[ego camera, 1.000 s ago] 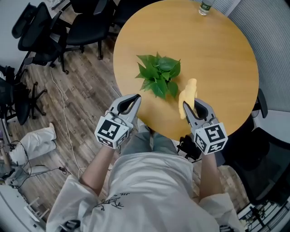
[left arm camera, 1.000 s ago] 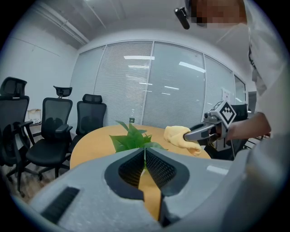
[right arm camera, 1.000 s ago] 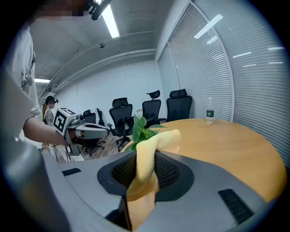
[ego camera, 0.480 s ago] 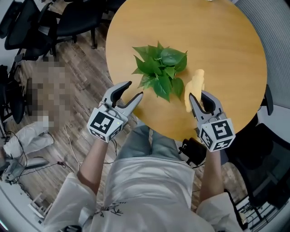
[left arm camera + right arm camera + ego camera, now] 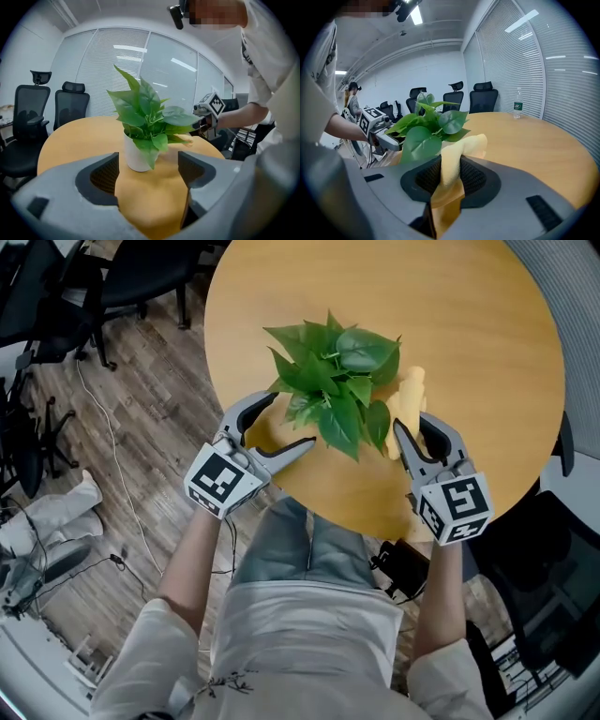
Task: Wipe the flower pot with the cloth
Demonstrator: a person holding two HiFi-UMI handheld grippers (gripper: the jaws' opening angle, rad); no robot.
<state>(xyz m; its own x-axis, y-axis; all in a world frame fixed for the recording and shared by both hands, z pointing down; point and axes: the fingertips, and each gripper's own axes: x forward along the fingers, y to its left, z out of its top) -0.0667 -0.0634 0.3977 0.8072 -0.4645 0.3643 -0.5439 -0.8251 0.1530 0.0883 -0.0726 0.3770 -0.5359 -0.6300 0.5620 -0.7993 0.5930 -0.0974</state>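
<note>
A white flower pot point(image 5: 136, 157) with a green leafy plant point(image 5: 333, 381) stands near the front edge of the round wooden table point(image 5: 469, 334). In the head view the leaves hide the pot. My left gripper point(image 5: 286, 423) is just left of the plant. Its jaws have just been opening and stand wide with nothing between them. In the left gripper view the pot sits a little beyond them. On the plant's right, my right gripper point(image 5: 419, 442) is shut on a yellow cloth point(image 5: 408, 395). The cloth point(image 5: 457, 154) sticks up from between the pads, right beside the leaves point(image 5: 426, 126).
Black office chairs point(image 5: 122, 277) stand on the wood floor left of the table, with cables trailing nearby. A water bottle point(image 5: 516, 108) stands at the table's far side. A black bag point(image 5: 403, 563) lies under the table edge by the person's legs.
Both grippers have come down and forward to either side of the plant. The left jaws went from shut to wide open. The cloth stays in the right gripper.
</note>
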